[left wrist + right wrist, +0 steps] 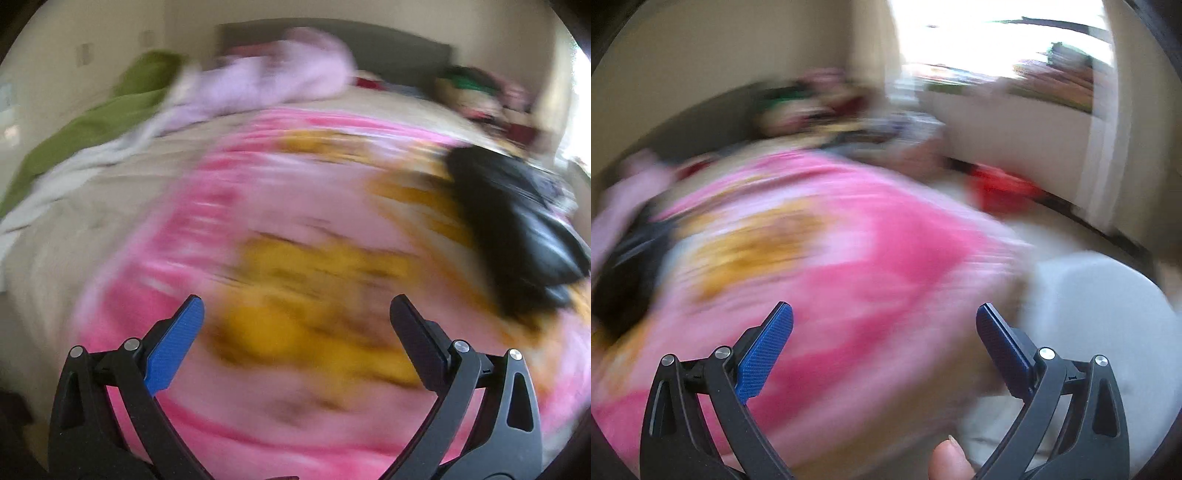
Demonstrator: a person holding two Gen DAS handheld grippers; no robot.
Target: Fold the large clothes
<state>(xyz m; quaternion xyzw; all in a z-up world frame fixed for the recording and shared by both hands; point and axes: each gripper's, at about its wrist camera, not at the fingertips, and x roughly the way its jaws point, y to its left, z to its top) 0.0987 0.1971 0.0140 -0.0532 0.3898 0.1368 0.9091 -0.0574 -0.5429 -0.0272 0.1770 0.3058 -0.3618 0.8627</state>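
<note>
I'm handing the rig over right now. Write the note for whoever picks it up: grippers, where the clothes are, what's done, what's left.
Left gripper: jaws open, empty, above the pink and yellow garment.
Right gripper: jaws open, empty, over the garment's right edge.
The garment lies spread on the bed; both views are motion-blurred.
A black item lies on its far right side.
More clothes are heaped by the headboard.
Done: no fold visible.
Left: grasp the edges and fold.
</note>
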